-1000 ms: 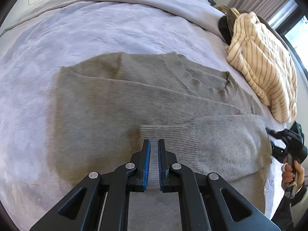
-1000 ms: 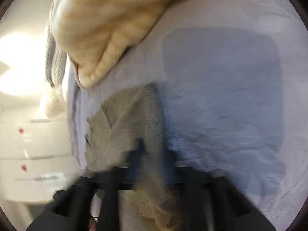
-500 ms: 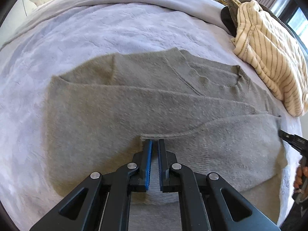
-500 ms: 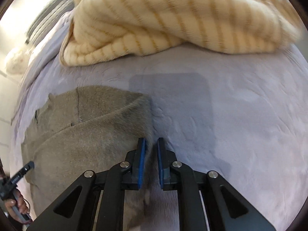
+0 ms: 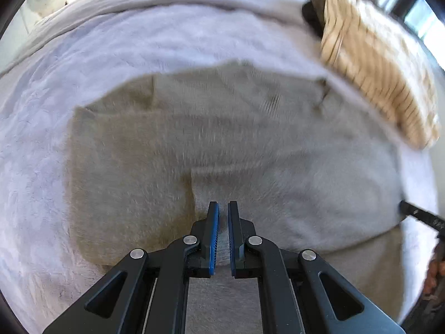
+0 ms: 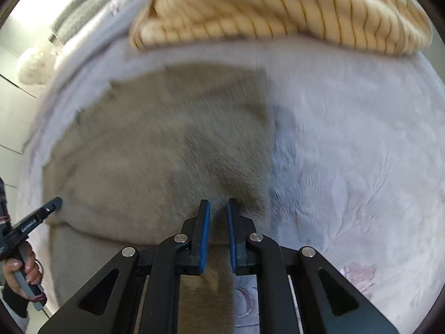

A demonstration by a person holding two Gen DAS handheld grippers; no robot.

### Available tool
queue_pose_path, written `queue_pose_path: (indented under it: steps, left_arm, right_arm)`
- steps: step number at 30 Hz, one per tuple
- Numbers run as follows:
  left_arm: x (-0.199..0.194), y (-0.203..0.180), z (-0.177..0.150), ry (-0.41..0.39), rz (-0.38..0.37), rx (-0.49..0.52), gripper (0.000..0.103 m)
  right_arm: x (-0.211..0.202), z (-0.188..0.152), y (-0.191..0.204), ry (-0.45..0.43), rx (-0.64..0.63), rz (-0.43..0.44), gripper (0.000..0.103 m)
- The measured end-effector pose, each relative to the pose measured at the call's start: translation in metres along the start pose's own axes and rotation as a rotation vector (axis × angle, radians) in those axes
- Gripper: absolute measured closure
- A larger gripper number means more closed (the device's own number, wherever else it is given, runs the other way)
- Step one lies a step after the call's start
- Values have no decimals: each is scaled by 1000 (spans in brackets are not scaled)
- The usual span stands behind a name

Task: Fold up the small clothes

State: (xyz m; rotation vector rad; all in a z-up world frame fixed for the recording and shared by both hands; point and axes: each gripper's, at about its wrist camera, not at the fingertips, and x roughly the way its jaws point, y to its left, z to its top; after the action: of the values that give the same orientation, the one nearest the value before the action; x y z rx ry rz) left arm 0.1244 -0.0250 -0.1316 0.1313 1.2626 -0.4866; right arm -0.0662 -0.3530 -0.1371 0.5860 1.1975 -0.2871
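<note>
On the bed's lilac blanket (image 5: 116, 55) the grey knit sweater (image 5: 222, 128) lies half folded, both the left claw (image 5: 221, 217) and the right claw (image 6: 217, 214) nearly closed on its fabric, so uneven pulling could skew the fold.

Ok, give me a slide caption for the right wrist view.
Right gripper pinching a grey knitted sweater on a pale lilac blanket.

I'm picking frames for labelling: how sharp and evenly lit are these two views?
Left wrist: sweater and striped blanket motion-smeared, gripper crisp, fisheye bending. Right wrist: sweater smeared, glare upper left, dark shadow along its right edge.
</note>
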Motion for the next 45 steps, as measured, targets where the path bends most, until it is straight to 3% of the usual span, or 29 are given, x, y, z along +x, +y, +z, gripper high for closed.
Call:
queue_pose_path:
  steps: [11, 27, 29, 30, 31, 32, 33, 35, 40, 44, 45]
  left_arm:
    - [-11, 28, -16, 50, 59, -34, 95]
    - [-30, 43, -53, 117, 111, -60, 95]
    - [-35, 44, -57, 118, 115, -58, 95]
    - [-38, 45, -60, 119, 119, -55, 94]
    - [-40, 44, -63, 118, 122, -51, 85]
    - [-42, 43, -63, 117, 124, -50, 44]
    - [-47, 44, -64, 107, 126, -54, 9]
    - [-58, 43, -68, 67, 127, -42, 4]
    - [-66, 41, -78, 98, 129, -23, 4]
    - [-71, 34, -86, 109, 138, -21, 3]
    - [-73, 34, -88, 110, 144, -20, 3]
  right_arm:
    - [-29, -20, -8, 8, 101, 30, 87]
    - [-28, -40, 29, 67, 116, 68, 87]
    - [-29, -44, 35, 78, 116, 76, 81]
    - [-29, -46, 38, 81, 115, 79, 71]
    - [-30, -48, 41, 82, 113, 81, 65]
    - [-31, -50, 44, 81, 109, 85, 58]
    - [-33, -52, 49, 82, 99, 91, 57]
    - [-35, -56, 55, 89, 87, 99, 57]
    - [-39, -61, 67, 114, 72, 121, 51]
    - [-45, -66, 75, 109, 49, 148, 22]
    - [-48, -67, 77, 103, 46, 160, 20]
